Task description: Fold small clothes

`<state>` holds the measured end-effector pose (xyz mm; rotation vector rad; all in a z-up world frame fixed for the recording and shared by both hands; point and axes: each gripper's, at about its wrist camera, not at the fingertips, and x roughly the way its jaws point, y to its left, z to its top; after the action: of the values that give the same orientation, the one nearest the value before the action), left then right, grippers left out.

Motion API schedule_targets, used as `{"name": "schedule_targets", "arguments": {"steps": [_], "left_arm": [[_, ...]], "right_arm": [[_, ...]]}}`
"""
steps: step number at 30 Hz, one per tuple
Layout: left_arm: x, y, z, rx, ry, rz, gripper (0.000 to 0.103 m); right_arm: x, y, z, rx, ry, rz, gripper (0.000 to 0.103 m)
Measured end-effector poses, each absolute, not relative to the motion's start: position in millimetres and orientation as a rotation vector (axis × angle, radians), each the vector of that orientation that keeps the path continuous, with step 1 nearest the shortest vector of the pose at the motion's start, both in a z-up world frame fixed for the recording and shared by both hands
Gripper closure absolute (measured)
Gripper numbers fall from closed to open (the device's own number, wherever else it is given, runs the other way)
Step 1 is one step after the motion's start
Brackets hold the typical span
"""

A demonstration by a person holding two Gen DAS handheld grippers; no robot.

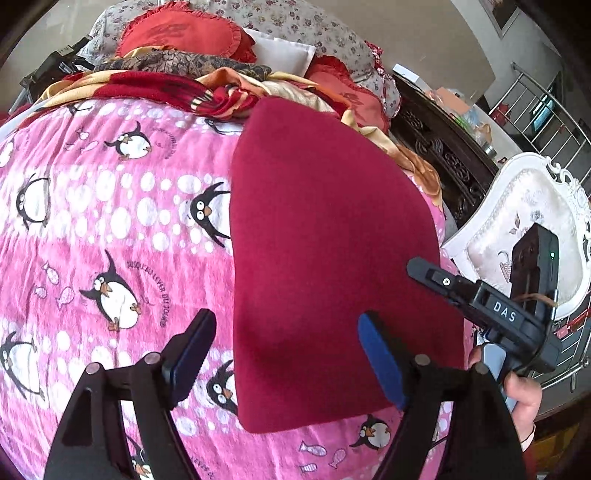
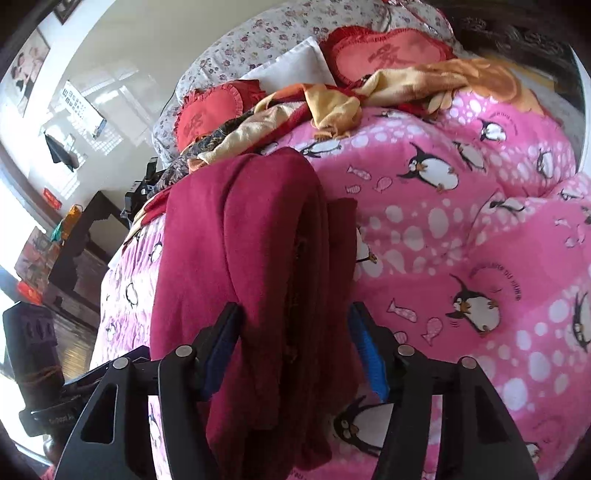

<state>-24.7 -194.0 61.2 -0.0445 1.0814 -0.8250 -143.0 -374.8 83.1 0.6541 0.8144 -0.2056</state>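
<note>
Gripping a thick roll of dark red cloth (image 2: 266, 258), the right tongs (image 2: 295, 350) have both blue pads pressed against the folded layers. In the left view the cloth lies as a smooth, flat shape on the pink penguin blanket (image 1: 92, 221), toward its right edge. The left tongs (image 1: 288, 354) hover wide apart over the near edge of the cloth, holding nothing; whether the right pad touches the fabric is unclear. The fold looks nearly done. Next, the right tongs likely need to lay the bundle down and let go, with the left ready to steady or flatten it. Red pillows (image 1: 177, 33) sit far behind.
</note>
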Motion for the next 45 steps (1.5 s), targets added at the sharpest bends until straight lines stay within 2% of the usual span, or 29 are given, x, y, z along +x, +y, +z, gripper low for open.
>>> {"name": "schedule_targets", "arguments": {"steps": [3, 4, 5, 9, 10, 11, 14, 19, 25, 27, 30, 32, 35, 45], "left_arm": [[-24.0, -199.4, 58.1, -0.043, 1.095, -0.831, 0.02], [-23.5, -200.8, 57.0, -0.042, 1.097, -0.831, 0.02], [-23.3, -202.0, 55.8, -0.042, 1.1, -0.832, 0.02], [-18.4, -204.2, 50.9, -0.05, 1.115, -0.837, 0.018], [-16.6, -204.1, 50.2, -0.062, 1.117, -0.84, 0.016], [-14.2, -204.9, 49.3, -0.071, 1.118, -0.842, 0.014], [-7.1, -208.6, 43.5, -0.099, 1.134, -0.854, 0.011], [3.6, -220.1, 26.7, -0.159, 1.182, -0.885, 0.007], [10.3, -236.5, 15.5, -0.192, 1.221, -0.914, 0.006], [10.5, -240.2, 17.5, -0.177, 1.219, -0.915, 0.01], [9.7, -238.6, 21.2, -0.173, 1.22, -0.903, 0.018], [6.9, -233.0, 26.5, -0.17, 1.207, -0.902, 0.028], [-2.0, -224.1, 39.7, -0.148, 1.176, -0.908, 0.038], [-41.8, -159.6, 87.4, -0.09, 1.136, -0.902, 0.041]], "right_arm": [[-140.0, -373.0, 82.1, 0.613, 0.832, -0.219, 0.065], [-139.9, -373.8, 81.4, 0.611, 0.842, -0.224, 0.071], [-139.9, -374.7, 80.8, 0.621, 0.841, -0.212, 0.082], [-142.9, -373.7, 76.2, 0.624, 0.828, -0.214, 0.083], [-145.2, -375.2, 75.9, 0.634, 0.818, -0.215, 0.078], [-147.0, -377.3, 75.6, 0.648, 0.81, -0.221, 0.069], [-152.1, -387.3, 67.9, 0.736, 0.778, -0.202, 0.058], [-143.8, -392.6, 52.5, 0.822, 0.768, -0.102, 0.056], [-129.2, -389.3, 46.0, 0.846, 0.764, -0.063, 0.053], [-126.4, -387.6, 47.7, 0.833, 0.774, -0.067, 0.055], [-127.1, -386.8, 51.2, 0.837, 0.781, -0.069, 0.067], [-128.9, -382.7, 57.9, 0.821, 0.779, -0.071, 0.077], [-128.7, -371.7, 72.0, 0.759, 0.782, -0.079, 0.083], [-150.2, -321.4, 109.5, 0.765, 0.773, 0.023, 0.085]]}}
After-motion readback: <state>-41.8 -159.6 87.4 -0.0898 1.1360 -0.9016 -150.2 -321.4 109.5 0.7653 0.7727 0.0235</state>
